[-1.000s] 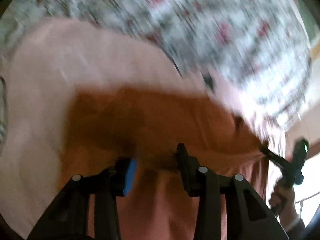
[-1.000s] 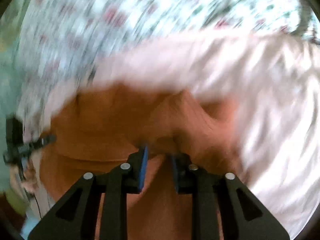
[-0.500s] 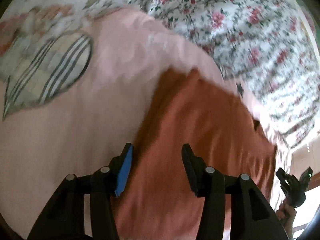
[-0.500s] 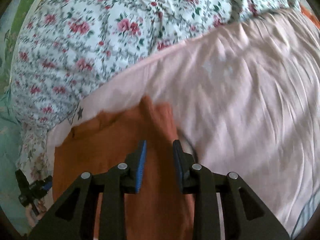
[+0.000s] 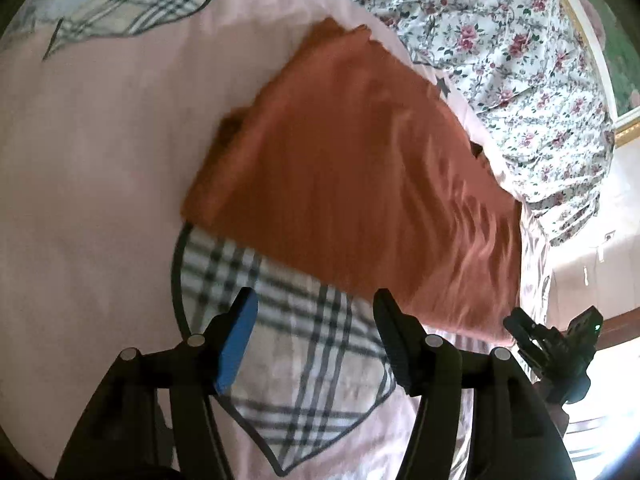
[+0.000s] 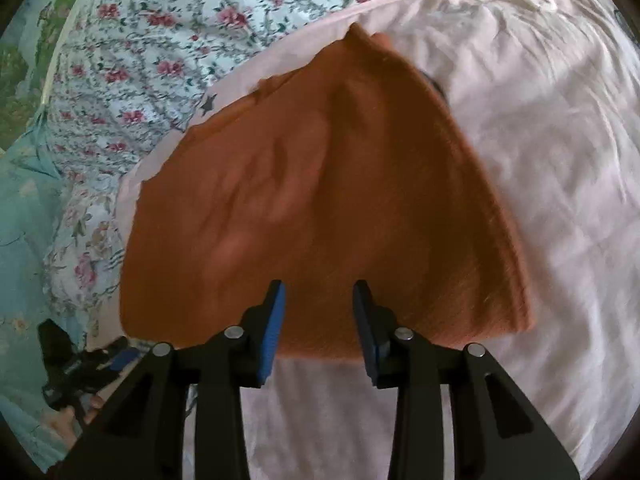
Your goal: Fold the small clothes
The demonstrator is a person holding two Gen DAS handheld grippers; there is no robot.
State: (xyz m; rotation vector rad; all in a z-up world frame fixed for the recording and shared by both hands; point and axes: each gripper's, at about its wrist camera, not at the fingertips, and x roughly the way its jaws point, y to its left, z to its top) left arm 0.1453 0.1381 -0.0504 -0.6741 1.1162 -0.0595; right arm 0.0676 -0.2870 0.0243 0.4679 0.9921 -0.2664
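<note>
An orange-brown garment [image 5: 360, 184] lies folded flat on a pink bed sheet [image 5: 100, 160]; it also shows in the right wrist view [image 6: 320, 200]. My left gripper [image 5: 314, 312] is open and empty, hovering just short of the garment's near edge, over a plaid heart print. My right gripper [image 6: 319, 304] is open and empty, at the garment's near edge. The right gripper also shows at the lower right of the left wrist view [image 5: 556, 348], and the left gripper at the lower left of the right wrist view [image 6: 80, 364].
A floral quilt [image 5: 520, 40] lies bunched beyond the garment, also in the right wrist view [image 6: 160, 40]. A plaid heart print [image 5: 288, 360] marks the sheet under my left gripper. A light blue cloth [image 6: 20, 220] is at the left.
Both grippers held the garment a second ago, then opened and let it drop flat. Both have drawn back toward its near edge.
</note>
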